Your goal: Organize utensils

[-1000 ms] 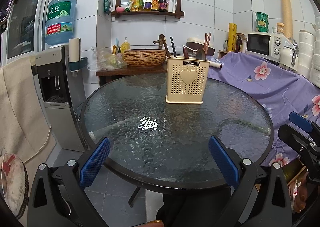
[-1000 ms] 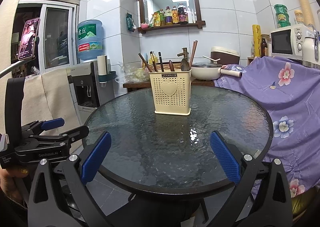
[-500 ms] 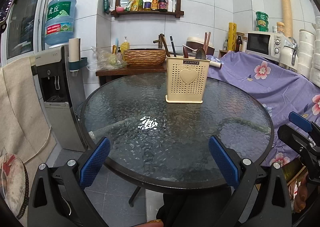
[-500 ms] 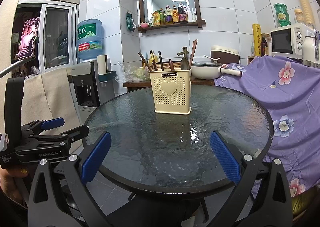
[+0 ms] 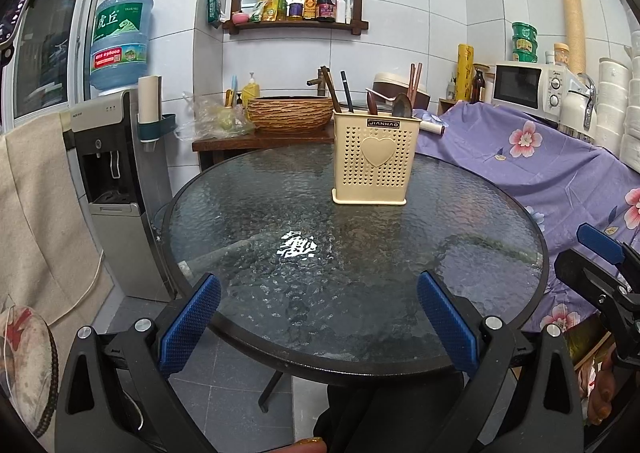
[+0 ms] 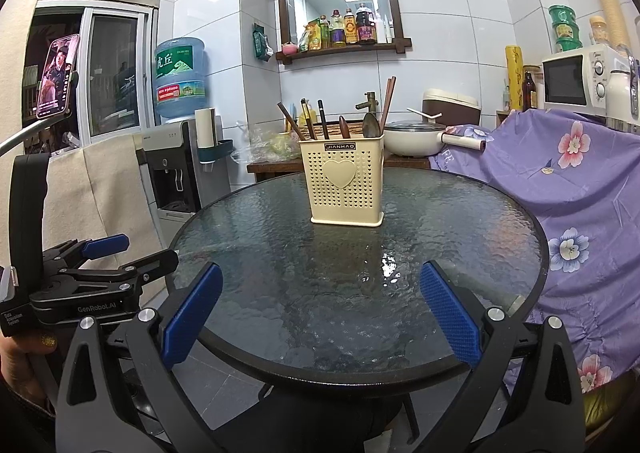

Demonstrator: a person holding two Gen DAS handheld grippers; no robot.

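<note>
A cream perforated utensil holder with a heart on its front stands upright on the far half of the round glass table. Chopsticks, spoons and dark handles stick out of its top. My left gripper hangs open over the table's near edge, nothing between its blue pads. My right gripper is open and empty too, at the near edge. Each gripper shows at the side of the other's view.
A water dispenser stands left of the table, and a beige cloth hangs beside it. A purple flowered cloth covers the counter on the right, with a microwave on it. Behind the table are a woven basket and a white pot.
</note>
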